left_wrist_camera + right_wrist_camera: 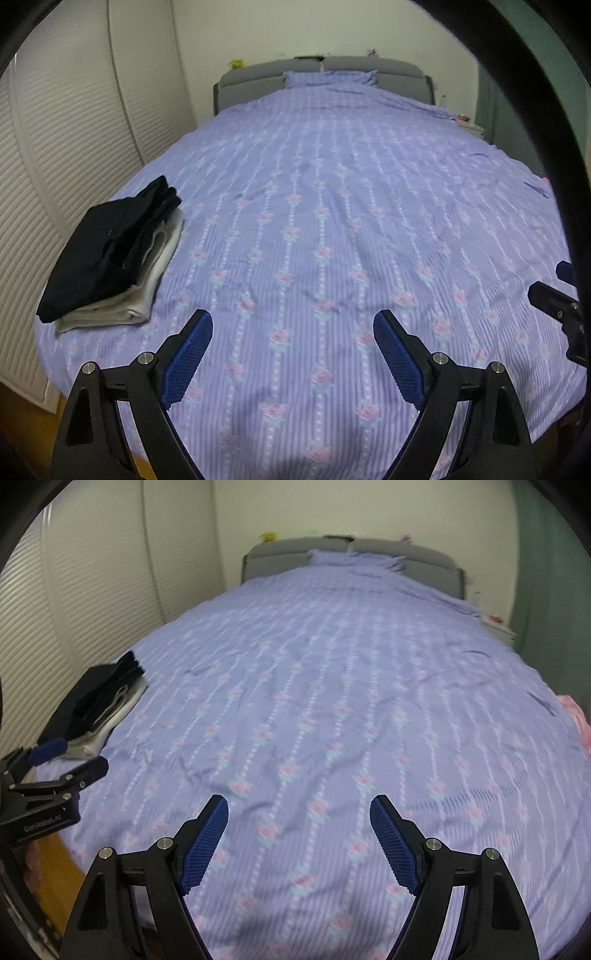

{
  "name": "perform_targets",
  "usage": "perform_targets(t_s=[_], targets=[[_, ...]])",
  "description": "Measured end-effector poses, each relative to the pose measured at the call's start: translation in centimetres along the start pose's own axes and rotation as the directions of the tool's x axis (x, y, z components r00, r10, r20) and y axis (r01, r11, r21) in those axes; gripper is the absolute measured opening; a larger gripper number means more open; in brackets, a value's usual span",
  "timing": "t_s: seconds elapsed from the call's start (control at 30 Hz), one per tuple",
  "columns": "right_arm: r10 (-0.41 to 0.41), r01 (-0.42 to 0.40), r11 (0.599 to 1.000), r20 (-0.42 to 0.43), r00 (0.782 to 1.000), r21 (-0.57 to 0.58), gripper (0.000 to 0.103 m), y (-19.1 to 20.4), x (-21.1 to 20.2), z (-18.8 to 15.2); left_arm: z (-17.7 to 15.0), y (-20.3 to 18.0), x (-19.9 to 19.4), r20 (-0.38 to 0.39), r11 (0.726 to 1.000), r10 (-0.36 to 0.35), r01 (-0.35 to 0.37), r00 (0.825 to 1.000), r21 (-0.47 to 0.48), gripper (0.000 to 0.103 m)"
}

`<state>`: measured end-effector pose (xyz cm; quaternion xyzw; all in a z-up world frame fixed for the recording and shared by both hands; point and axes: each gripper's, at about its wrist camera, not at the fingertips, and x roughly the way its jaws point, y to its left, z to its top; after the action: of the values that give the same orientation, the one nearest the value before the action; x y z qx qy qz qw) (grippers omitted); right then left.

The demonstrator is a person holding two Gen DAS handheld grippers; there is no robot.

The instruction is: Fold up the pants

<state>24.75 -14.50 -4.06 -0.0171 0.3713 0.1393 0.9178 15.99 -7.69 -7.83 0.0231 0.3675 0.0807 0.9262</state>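
**Both grippers empty above the bed, folded pants at the left edge**

Your left gripper (293, 325) hangs over the near end of the bed (332, 221), tilted downward toward the bedspread, its blue pads (188, 363) spread wide with only the flowered cover between them. Your right gripper (299, 810) is held the same way, angled down over the near end, jaws well apart and holding nothing. The two tools sit side by side: the right wrist view catches the left gripper's fingers at its left border, and the left wrist view shows a tip of the right gripper at its right border.

The folded black pants (110, 243) lie on top of a folded pale garment (147, 291), stacked near the bed's left edge toward the near corner. Neither gripper touches the stack; the left one is beside it but apart.

Beyond the stack stands a ribbed white wardrobe door (55, 147). A grey headboard (258, 77) and a matching pillow (328, 77) close the far end. Something pink (576, 716) peeks over the right edge. The middle of the bedspread carries only shallow wrinkles.
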Motion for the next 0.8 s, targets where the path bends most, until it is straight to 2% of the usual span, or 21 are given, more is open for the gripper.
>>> perform_targets(t_s=[0.17,0.27,0.53,0.63,0.8], targets=[[-0.046,0.044,0.999,0.073,0.996,0.022,0.08,-0.5,-4.0,-3.4,-2.6,-0.2,-3.9,0.067,1.0,-0.011,0.011,0.998,0.009,0.092],[-0.069,0.068,0.998,0.083,0.994,0.016,0.08,-0.3,-6.5,-5.1,-3.8,0.1,-6.4,0.088,1.0,-0.023,0.023,0.996,-0.002,0.095],[-0.084,0.083,0.996,0.14,0.987,0.016,0.08,0.6,-12.1,-7.8,-5.7,-0.4,-11.9,0.163,0.999,-0.037,0.039,0.986,-0.01,0.103],[-0.088,0.083,0.996,0.161,0.983,0.036,0.08,0.6,-13.8,-8.6,-6.1,-0.9,-13.2,0.185,1.0,-0.031,0.031,0.982,0.005,0.103],[-0.093,0.084,0.995,0.183,0.979,0.055,0.08,0.2,-15.9,-9.5,-6.6,-1.9,-14.7,0.21,0.998,-0.061,0.056,0.976,0.027,0.103]])
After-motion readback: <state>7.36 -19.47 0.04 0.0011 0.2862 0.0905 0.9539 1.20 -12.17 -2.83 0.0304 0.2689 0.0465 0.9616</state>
